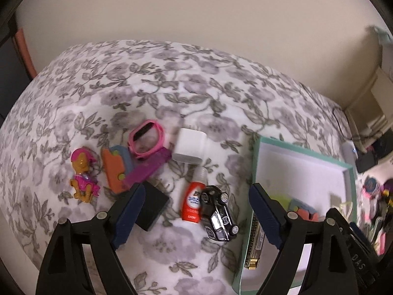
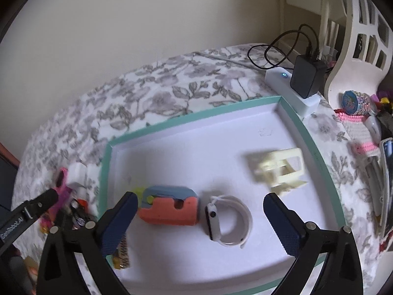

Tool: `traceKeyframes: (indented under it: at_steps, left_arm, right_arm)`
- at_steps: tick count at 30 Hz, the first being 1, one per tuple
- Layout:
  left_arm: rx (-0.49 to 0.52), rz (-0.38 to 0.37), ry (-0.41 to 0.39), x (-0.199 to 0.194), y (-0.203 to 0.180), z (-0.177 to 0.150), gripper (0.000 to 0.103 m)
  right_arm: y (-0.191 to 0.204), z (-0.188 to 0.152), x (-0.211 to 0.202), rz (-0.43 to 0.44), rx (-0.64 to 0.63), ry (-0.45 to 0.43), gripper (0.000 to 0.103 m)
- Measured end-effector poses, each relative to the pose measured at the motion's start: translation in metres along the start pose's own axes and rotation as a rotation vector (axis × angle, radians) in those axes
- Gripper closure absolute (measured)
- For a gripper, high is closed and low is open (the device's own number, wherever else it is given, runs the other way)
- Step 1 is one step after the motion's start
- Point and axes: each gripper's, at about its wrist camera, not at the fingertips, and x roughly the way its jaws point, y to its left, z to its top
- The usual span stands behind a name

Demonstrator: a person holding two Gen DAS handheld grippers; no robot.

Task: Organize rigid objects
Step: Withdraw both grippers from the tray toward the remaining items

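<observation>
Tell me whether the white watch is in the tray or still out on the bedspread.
In. The white watch lies on the white floor of the teal-rimmed tray, beside the orange and blue toy.

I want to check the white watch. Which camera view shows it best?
The right wrist view shows the white watch best: it lies whole and unhidden inside the tray, beside the orange and blue toy. The left wrist view does not show it.
</observation>
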Motion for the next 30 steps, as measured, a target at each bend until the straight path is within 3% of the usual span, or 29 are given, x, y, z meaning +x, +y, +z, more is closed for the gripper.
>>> traceKeyframes:
  at_steps: [10, 14, 19, 23, 27, 30]
  left_arm:
    - [-0.079, 0.001, -0.041, -0.015, 0.027, 0.012, 0.016]
    - [-0.083, 0.015, -0.063, -0.021, 0.032, 0.016, 0.016]
    - [-0.097, 0.013, -0.076, -0.026, 0.041, 0.021, 0.016]
    - [-0.114, 0.019, -0.072, -0.025, 0.051, 0.025, 0.016]
    - [-0.144, 0.019, -0.06, -0.021, 0.065, 0.029, 0.016]
    - [-0.178, 0.021, -0.064, -0.019, 0.081, 0.034, 0.016]
  right_arm:
    - [0.021, 0.009, -0.024, -0.005, -0.072, -0.093, 0.0]
    - [0.032, 0.012, -0.032, -0.063, -0.106, -0.131, 0.0]
    - [0.046, 0.015, -0.04, -0.06, -0.139, -0.171, 0.0]
    - [0.067, 0.014, -0.044, -0.139, -0.199, -0.212, 0.0]
    - [0.085, 0.011, -0.041, -0.152, -0.259, -0.203, 0.0]
    - [0.093, 0.012, -0.037, -0.107, -0.269, -0.177, 0.0]
